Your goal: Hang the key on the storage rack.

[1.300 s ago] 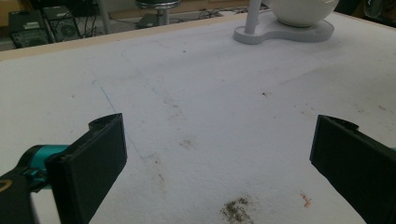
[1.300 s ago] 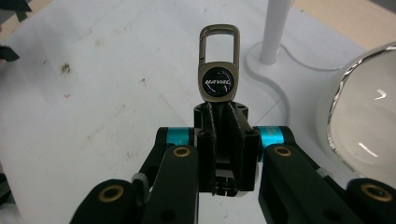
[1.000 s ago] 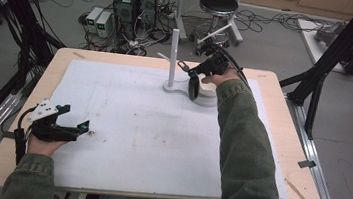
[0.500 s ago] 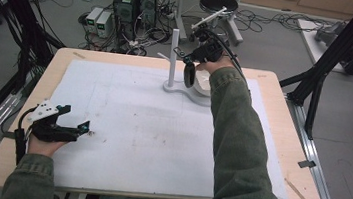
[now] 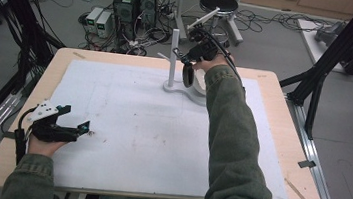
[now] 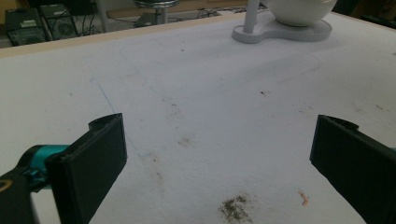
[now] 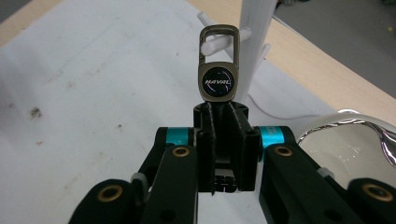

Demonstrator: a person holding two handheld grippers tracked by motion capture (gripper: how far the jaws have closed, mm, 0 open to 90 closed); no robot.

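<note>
Right gripper (image 7: 219, 109), jaws closed on a keychain (image 7: 217, 74), sits beside the white peg stand (image 5: 173, 54) near the table's (image 5: 275, 98) far edge, while the left gripper (image 5: 80, 129) rests wide open, holding nothing, near the white mat's (image 5: 140, 130) bare left edge.

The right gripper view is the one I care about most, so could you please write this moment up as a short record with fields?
right gripper: shut on the keychain
keychain: metal carabiner clip with a round HAVAL badge, held upright, its loop at a peg of the stand
stand: white post with pegs, far side of the table
bowl: shiny, on the stand's base
left gripper: open, holding nothing, over the white mat
</note>
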